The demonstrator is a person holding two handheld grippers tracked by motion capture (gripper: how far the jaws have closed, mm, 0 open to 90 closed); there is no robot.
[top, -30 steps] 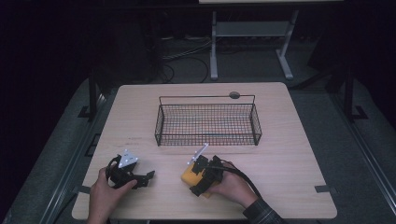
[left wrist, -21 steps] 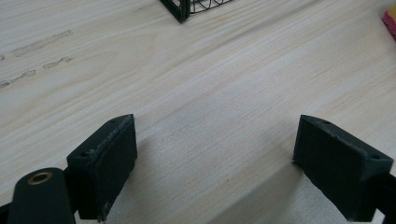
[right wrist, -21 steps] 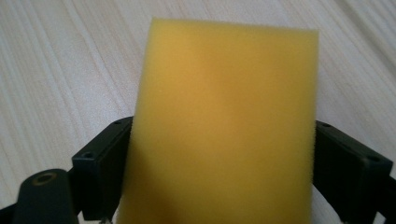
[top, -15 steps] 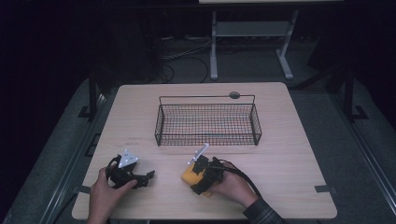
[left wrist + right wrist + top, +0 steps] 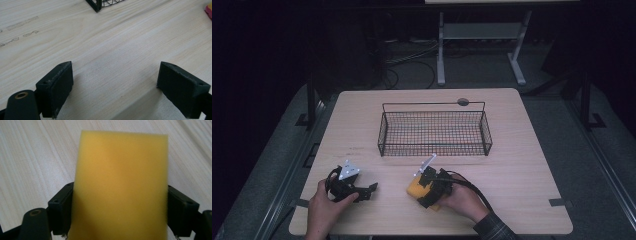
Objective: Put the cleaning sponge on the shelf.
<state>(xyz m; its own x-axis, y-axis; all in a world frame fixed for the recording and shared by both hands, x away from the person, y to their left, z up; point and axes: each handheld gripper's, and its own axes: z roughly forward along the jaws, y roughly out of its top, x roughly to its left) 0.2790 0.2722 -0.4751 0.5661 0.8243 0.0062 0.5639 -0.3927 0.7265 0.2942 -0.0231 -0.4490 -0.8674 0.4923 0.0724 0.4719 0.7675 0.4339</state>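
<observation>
While the left gripper rests wide apart on the pale wooden table, the right gripper clamps a yellow rectangular foam sponge near the black wire basket.

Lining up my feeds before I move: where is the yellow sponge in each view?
High view: yellow sponge near the table's front edge, centre, at the right hand.
Left gripper view: a yellow sliver at the top right edge, probably it.
Right gripper view: centre, gripped between the jaws.
Shared landmark: wire basket; its corner shows top centre in the left gripper view.
</observation>
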